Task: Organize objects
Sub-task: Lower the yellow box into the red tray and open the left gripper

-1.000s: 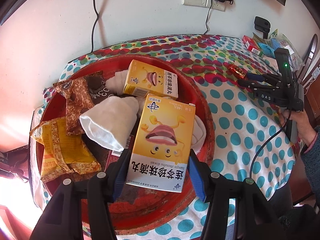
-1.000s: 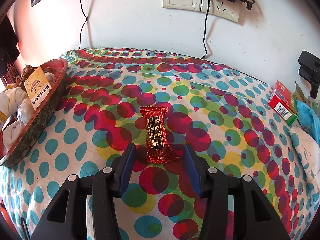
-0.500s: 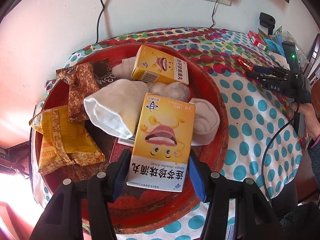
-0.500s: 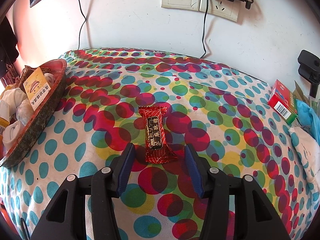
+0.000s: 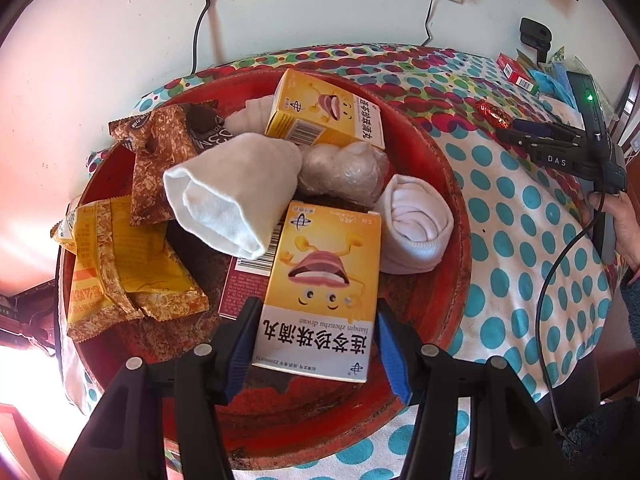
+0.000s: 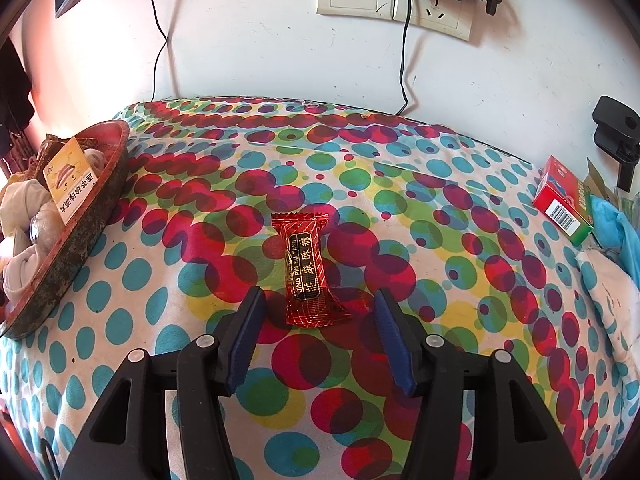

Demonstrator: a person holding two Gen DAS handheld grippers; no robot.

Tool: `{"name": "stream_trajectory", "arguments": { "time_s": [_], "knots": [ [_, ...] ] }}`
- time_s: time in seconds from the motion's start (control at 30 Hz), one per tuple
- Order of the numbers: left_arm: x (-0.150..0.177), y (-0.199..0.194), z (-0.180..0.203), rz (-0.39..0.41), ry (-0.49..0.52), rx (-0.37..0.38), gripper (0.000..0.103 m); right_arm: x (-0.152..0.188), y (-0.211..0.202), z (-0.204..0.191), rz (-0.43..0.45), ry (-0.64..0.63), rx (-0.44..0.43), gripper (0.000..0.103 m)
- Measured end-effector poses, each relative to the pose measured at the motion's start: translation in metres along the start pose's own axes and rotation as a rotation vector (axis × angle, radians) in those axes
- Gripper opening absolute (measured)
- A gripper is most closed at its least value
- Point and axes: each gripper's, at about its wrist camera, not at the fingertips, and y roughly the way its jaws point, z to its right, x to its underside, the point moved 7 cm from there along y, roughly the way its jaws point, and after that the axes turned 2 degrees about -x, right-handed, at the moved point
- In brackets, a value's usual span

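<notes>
Your left jaws are closed on the sides of a yellow box (image 5: 320,288), and your right jaws stand open with nothing between them. The left gripper (image 5: 316,344) holds the box above the red tray (image 5: 448,280), over a dark red packet (image 5: 240,288) and near a rolled white sock (image 5: 416,224). The tray already carries a second yellow box (image 5: 324,112), a folded white cloth (image 5: 228,196) and some snack bags (image 5: 124,268). I think the step now is to put this box down in the tray. Lower it flat on the free place near the front rim, and open the jaws only when the box rests, so that it does not tip against the sock.

The right gripper (image 6: 320,316) hovers above the dotted surface (image 6: 460,280), and the red candy (image 6: 308,272) lies just in front of its tips, not yet between them. When you take it, go forward first, so the jaws close on the middle of the wrapper and not on the thin end.
</notes>
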Motion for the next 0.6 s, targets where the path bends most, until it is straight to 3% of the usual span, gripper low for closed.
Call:
{"name": "stream_trajectory", "arguments": {
  "time_s": [0.3, 0.5, 0.6],
  "knots": [
    [0.013, 0.001, -0.002, -0.044, -0.027, 0.004, 0.057, 0.001, 0.000, 0.001, 0.001, 0.001, 0.002, 0.054],
    [0.021, -0.005, -0.003, -0.018, -0.039, -0.011, 0.057, 0.002, 0.000, 0.001, 0.001, 0.001, 0.003, 0.054],
    [0.024, -0.006, 0.000, -0.012, -0.039, -0.008, 0.057, 0.002, -0.001, -0.002, 0.006, -0.012, -0.008, 0.041]
  ]
}}
